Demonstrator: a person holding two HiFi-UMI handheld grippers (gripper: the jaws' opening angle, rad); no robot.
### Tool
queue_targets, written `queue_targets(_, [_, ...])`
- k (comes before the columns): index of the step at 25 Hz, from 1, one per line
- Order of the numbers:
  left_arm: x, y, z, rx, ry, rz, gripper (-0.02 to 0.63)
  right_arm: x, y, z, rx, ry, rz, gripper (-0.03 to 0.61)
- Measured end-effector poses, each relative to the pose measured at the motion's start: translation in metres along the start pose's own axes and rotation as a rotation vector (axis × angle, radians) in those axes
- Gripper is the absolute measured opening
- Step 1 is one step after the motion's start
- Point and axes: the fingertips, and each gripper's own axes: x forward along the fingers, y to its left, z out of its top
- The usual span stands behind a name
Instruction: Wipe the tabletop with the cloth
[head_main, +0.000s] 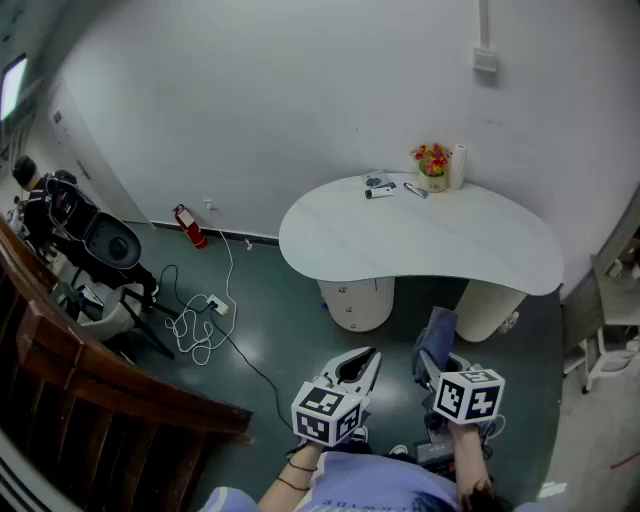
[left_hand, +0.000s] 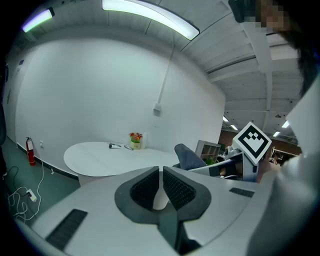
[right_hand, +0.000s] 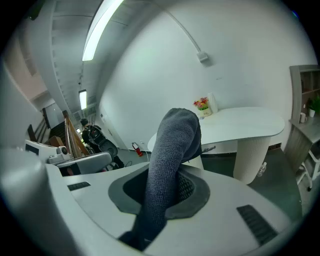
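One cloth (right_hand: 175, 135) pinched in right tongs (right_hand: 171, 175); left tongs (left_hand: 161, 174) pressed together; table (head_main: 430, 245) well ahead.

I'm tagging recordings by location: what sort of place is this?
Probably an office or workroom: a white kidney-shaped table, a red fire extinguisher by the wall, a long fluorescent ceiling light.

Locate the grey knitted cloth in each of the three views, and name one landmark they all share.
Head view: the grey knitted cloth is low, right of centre, below the white table.
Left gripper view: right of centre, beside the table's right end.
Right gripper view: centre foreground, standing upright.
Shared landmark: the pot of red and yellow flowers on the table's far edge.
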Motion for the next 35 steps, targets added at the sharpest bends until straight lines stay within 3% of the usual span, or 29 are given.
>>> queue_targets(13, [-0.019, -0.015, -0.019, -0.028, 0.016, 0.009, 0.019, -0.023, 0.009, -0.030, -0.007, 0.034, -0.008, 0.071])
queue_targets(29, [-0.019, -0.043, -0.048, -0.075, 0.047, 0.057, 0.020, -0.050, -0.034, -0.064, 0.062, 0.072, -0.023, 0.071])
queue_targets(35, [-0.003, -0.037, -0.042, -0.064, 0.052, 0.065, 0.020, -0.036, -0.050, -0.057, 0.081, 0.083, -0.018, 0.071])
